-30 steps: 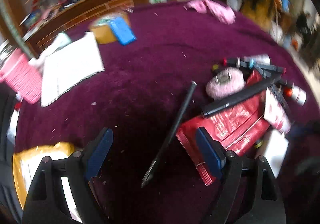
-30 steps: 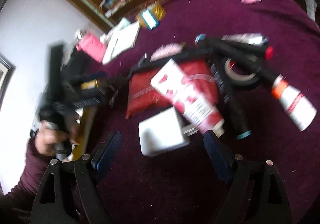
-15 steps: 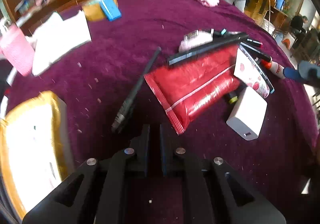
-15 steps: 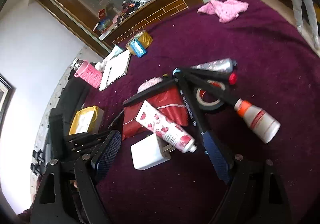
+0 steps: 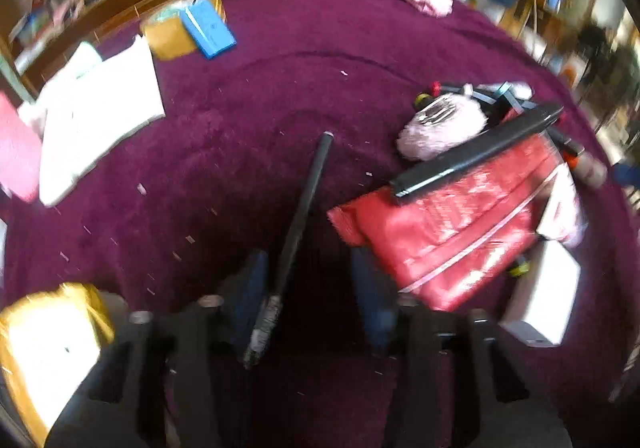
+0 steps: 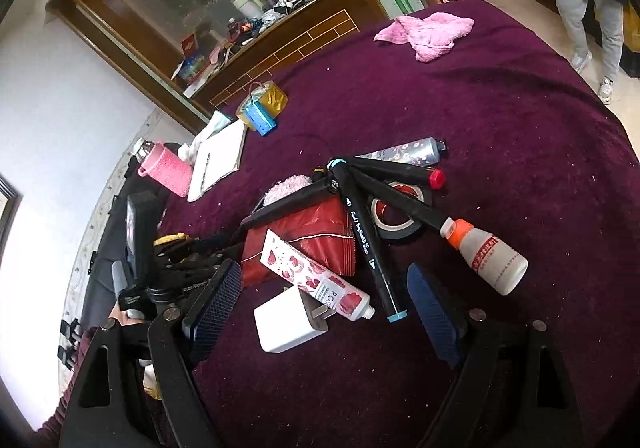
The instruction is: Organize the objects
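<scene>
On a purple cloth lies a pile: a red foil packet (image 5: 444,232), a black bar (image 5: 476,154) across it, a pink fluffy thing (image 5: 440,126), a white charger (image 6: 290,318), a rose hand-cream tube (image 6: 314,276), black markers (image 6: 364,236), a tape roll (image 6: 394,216) and a small white bottle (image 6: 494,258). A long black pen (image 5: 304,204) lies apart, to the left of the packet. My left gripper (image 5: 310,300) is open, and the pen's near end lies between its fingers beside the left pad. My right gripper (image 6: 320,298) is open and empty above the charger and tube.
A white notebook (image 5: 100,120), a blue box on a gold box (image 5: 208,28), a pink bottle (image 6: 166,168) and a pink cloth (image 6: 426,32) lie further off. A yellow packet (image 5: 44,348) sits at the near left. A wooden shelf (image 6: 256,44) runs along the far edge.
My left gripper was shut half a second ago and has opened, now straddling the pen's near end. My right gripper has pulled back and steadied over the pile.
</scene>
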